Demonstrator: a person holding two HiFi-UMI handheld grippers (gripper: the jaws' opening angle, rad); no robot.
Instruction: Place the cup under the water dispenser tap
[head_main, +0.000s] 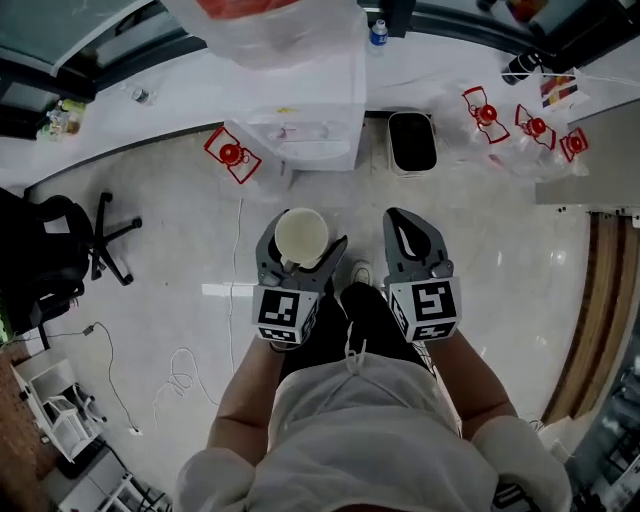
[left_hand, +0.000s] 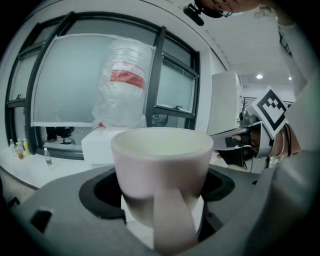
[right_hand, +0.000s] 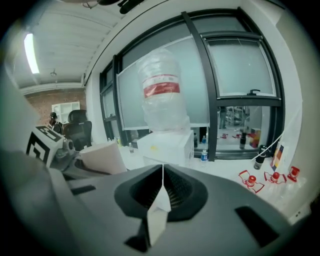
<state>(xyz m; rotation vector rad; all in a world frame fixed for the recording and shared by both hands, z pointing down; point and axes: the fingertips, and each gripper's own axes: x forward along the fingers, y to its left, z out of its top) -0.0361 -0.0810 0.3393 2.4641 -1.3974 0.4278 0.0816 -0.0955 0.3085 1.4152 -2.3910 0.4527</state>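
A pale cup (head_main: 301, 237) with a handle sits upright between the jaws of my left gripper (head_main: 299, 246), which is shut on it; in the left gripper view the cup (left_hand: 162, 172) fills the middle, handle toward the camera. My right gripper (head_main: 410, 232) is shut with nothing in it, its jaws meeting at a thin seam (right_hand: 162, 187). The white water dispenser (head_main: 300, 130) stands ahead against the window ledge, with a clear bottle (left_hand: 124, 80) on top; the dispenser (right_hand: 165, 142) also shows beyond the right jaws. Its tap is not discernible.
A dark bin (head_main: 411, 141) stands right of the dispenser. Red-capped empty bottles (head_main: 231, 153) lie on the floor left and far right (head_main: 536, 127). An office chair (head_main: 70, 250) is at the left, cables (head_main: 180, 375) trail on the floor.
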